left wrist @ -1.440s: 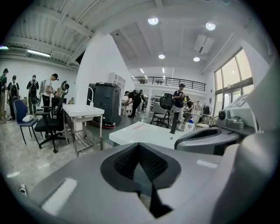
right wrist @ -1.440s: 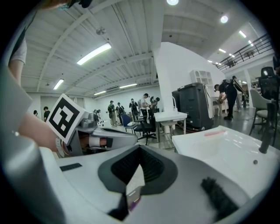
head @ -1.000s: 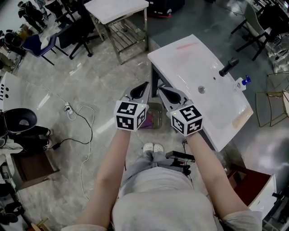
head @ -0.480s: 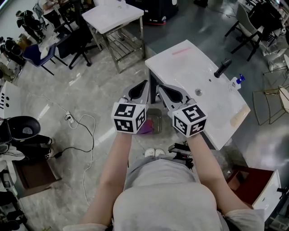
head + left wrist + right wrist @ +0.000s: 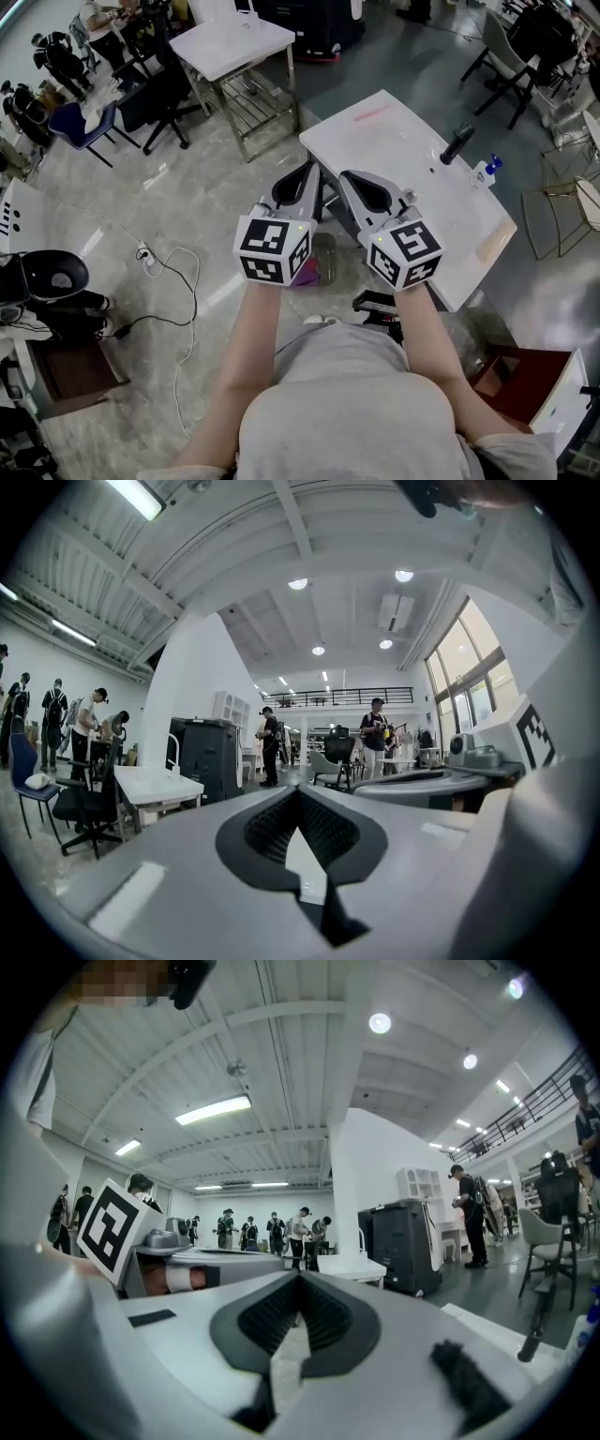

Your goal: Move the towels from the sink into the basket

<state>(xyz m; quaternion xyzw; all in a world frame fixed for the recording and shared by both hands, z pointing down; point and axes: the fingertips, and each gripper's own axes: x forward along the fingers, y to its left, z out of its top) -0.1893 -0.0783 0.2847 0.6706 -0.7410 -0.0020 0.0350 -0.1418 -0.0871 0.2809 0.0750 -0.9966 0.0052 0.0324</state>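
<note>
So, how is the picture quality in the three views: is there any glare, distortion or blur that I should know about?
Head view: even indoor light, sharp; the white sink is nearly washed out and the glossy floor carries pale reflections. Left gripper view: strong fisheye bending, black corners, ceiling lamps flaring. Right gripper view: the same distortion, with one lamp glaring.

Basket point(image 5: 324, 251) on the floor is mostly tucked behind the left gripper point(image 5: 307, 169) and its cube point(image 5: 272, 250). Only a corner with something purple pokes out, and I honestly can't tell what it is. The right gripper point(image 5: 346, 175) covers the near edge of the sink point(image 5: 412, 141) too. The little bottle point(image 5: 484, 171) on the sink is too small to read. In the gripper views the people point(image 5: 89, 726) at the back are tiny, so there's no telling what they're doing.
</note>
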